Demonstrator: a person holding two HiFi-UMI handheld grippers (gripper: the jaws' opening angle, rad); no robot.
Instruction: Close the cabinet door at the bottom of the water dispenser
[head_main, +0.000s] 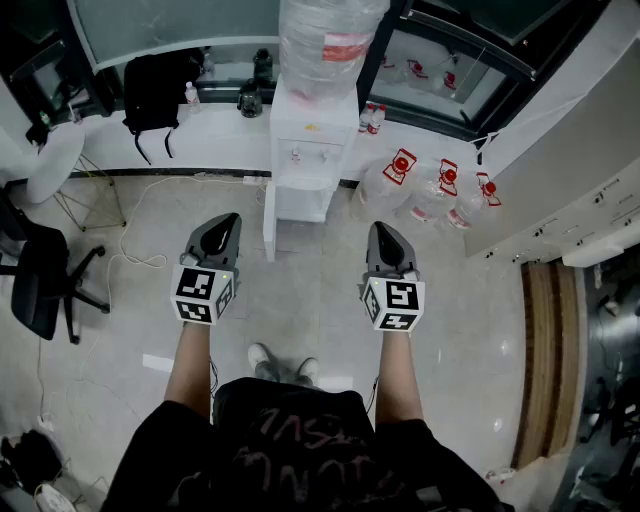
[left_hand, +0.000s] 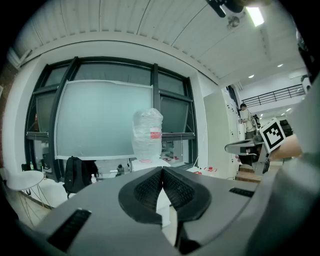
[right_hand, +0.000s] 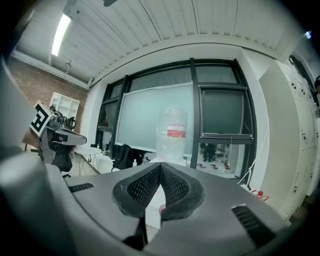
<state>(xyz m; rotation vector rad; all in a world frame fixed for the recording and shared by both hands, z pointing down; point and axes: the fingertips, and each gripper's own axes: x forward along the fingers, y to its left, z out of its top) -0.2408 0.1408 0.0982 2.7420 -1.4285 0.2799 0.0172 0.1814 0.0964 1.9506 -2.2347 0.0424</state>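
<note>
Office chair (head_main: 42, 282) far left | left gripper (head_main: 226, 228) held out over the floor, jaws pressed together, empty | cabinet door (head_main: 269, 222) swung open at the water dispenser's (head_main: 310, 130) base, just ahead between both grippers | right gripper (head_main: 384, 236) clenched, empty | spare bottles (head_main: 430, 190) on the floor, right

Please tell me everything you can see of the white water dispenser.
The water dispenser is a white, plastic-looking unit standing upright on the floor against a low white ledge. A large clear bottle with a red and white label sits on top; small taps show on its front. Its bottom cabinet door stands open, swung outward. The left gripper and the right gripper are short of it.
</note>
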